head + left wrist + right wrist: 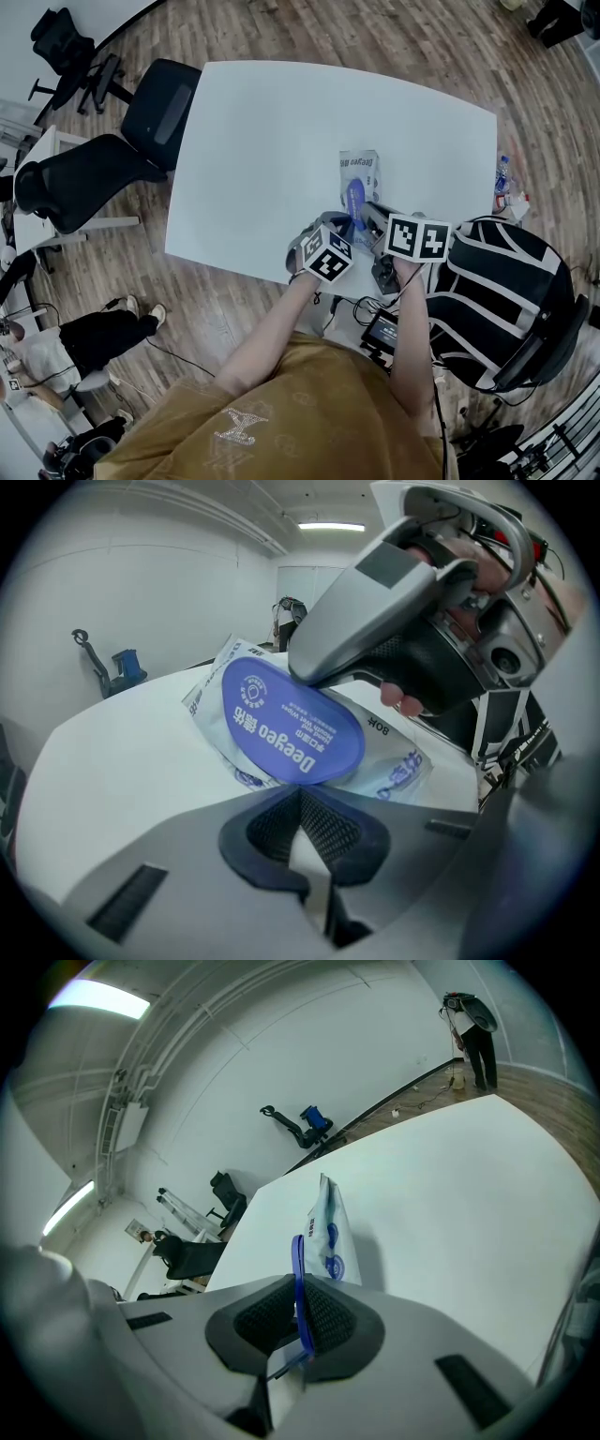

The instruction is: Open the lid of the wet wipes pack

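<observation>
The wet wipes pack (359, 171) lies flat on the white desk (272, 122). It is near the desk's front edge, the edge closest to me, and a bit to the right of the desk's middle. The pack's long side runs from that front edge toward the far edge. Its short end points at me. From my head the words on it look upside down.

The blue lid (286, 726) is on the half of the pack nearer the front edge. It is lifted up and tilted, not lying flat. Its flat face looks toward my left gripper (300, 803). Its narrow end points down at that gripper's tips.

My right gripper (302, 1309) has its jaws closed on the lid. In the right gripper view the lid is a thin blue line pinched between the dark pads. The pack shows just past them.

My left gripper sits low at the front end of the pack. Its jaws are pressed close together with a thin pale strip between them. The strip looks like the pack's edge.

Both grippers are close together above the desk's front edge. Two black chairs (155, 108) stand by the desk's left side.
</observation>
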{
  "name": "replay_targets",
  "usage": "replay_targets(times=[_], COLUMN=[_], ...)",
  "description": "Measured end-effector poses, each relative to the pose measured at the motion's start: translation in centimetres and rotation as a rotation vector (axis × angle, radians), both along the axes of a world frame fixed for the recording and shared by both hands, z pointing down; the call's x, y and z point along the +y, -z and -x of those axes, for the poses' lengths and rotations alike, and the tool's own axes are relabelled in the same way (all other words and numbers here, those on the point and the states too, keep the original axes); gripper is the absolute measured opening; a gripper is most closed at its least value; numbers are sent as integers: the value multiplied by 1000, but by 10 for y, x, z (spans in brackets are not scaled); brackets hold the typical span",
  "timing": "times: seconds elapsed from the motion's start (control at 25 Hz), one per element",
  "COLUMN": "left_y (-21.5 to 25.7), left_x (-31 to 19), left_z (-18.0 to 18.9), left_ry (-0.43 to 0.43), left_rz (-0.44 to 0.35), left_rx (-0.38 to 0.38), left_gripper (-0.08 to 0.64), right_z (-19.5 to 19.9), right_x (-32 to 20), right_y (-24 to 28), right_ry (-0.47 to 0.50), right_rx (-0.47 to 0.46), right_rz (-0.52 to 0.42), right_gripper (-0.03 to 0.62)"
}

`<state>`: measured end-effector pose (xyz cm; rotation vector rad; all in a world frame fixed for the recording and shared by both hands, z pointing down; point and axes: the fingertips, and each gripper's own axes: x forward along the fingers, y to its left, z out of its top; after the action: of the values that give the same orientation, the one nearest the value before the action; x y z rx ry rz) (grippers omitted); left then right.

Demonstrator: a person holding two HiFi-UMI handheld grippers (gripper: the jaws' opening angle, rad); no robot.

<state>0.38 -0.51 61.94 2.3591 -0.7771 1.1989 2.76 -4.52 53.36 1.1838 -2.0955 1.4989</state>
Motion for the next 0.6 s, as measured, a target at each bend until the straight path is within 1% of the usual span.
replay_targets(times=[0.28, 0.52, 0.56, 0.6], left_y=[0, 0, -1, -1], left_x=[0, 1, 2, 2], left_z=[-1, -1, -2, -2], left_ry=[-26, -46, -54, -60], left_rz=[-4, -3, -4, -5], left_rx=[-19, -34, -40, -44], left_gripper=[5, 5, 5, 5], right_z=[3, 7, 8, 8], right_x=[1, 3, 4, 5], right_y=[1, 3, 3, 3], right_ry=[-5, 6, 4, 1], right_rx=[-18, -14, -11, -7], right_rz=[-5, -13, -15, -18], right_gripper=[32, 26, 8, 8])
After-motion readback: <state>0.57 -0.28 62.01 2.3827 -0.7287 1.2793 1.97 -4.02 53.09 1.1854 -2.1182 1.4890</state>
